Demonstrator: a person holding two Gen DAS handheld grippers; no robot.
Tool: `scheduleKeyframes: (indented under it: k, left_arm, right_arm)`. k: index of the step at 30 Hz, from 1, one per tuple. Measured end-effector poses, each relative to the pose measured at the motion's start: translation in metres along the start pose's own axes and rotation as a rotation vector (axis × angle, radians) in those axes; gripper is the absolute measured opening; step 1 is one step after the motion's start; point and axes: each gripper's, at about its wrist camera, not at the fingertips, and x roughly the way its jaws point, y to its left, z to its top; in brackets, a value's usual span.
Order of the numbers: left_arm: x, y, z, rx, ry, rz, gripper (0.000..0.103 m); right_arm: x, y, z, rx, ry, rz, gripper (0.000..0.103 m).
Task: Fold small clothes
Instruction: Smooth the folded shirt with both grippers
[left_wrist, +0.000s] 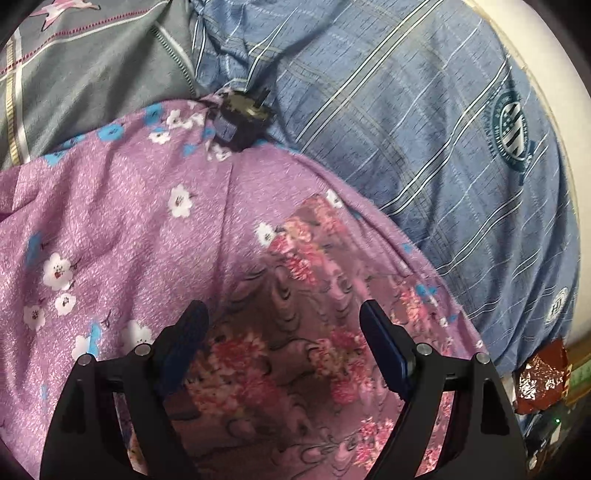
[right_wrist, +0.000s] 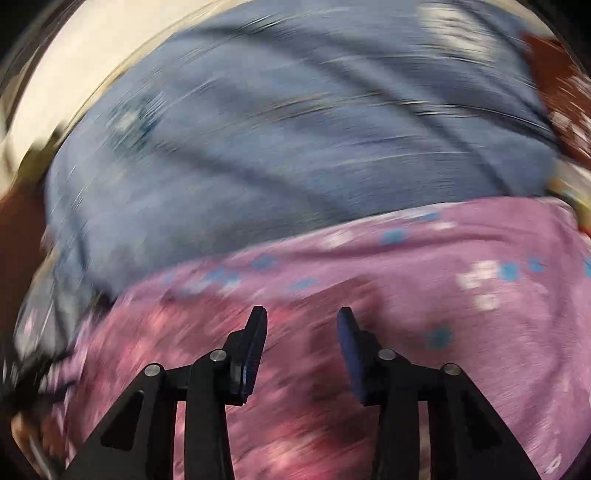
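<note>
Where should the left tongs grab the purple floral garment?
Probably at the curved edge of the purple floral garment where it overlaps the blue striped cloth, coming from above. That edge is free and raised. The left tongs are open over flat fabric.

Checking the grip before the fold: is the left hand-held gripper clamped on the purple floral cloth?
No. The left hand-held gripper stands wide open above the purple floral cloth, with nothing pinched between its pads.
</note>
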Motion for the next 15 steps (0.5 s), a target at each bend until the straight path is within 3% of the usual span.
scheduleKeyframes:
  k: [4,5,7,9,10,15]
  left_arm:
    - [0.013,-0.002,-0.005,0.036,0.055,0.066,0.084]
    - [0.016,-0.002,-0.007,0.047,0.067,0.075,0.084]
    - [0.019,-0.003,-0.008,0.059,0.082,0.082,0.084]
    - [0.015,-0.005,-0.008,0.069,0.064,0.081,0.084]
    - [0.011,-0.009,-0.008,0.084,0.046,0.082,0.084]
    - [-0.014,-0.048,-0.022,0.272,-0.043,0.049,0.084]
  right_arm:
    - [0.031,0.021,-0.012,-0.103,0.117,-0.098,0.029]
    - [0.048,0.012,-0.017,-0.077,0.159,-0.129,0.020]
    - [0.071,-0.012,-0.026,0.002,0.201,-0.163,0.011]
    - [0.064,-0.019,-0.021,0.052,0.158,-0.136,0.011]
    - [0.054,-0.019,-0.018,0.065,0.143,-0.145,0.016]
    - [-0.006,-0.006,-0.018,0.058,0.049,-0.066,0.019]
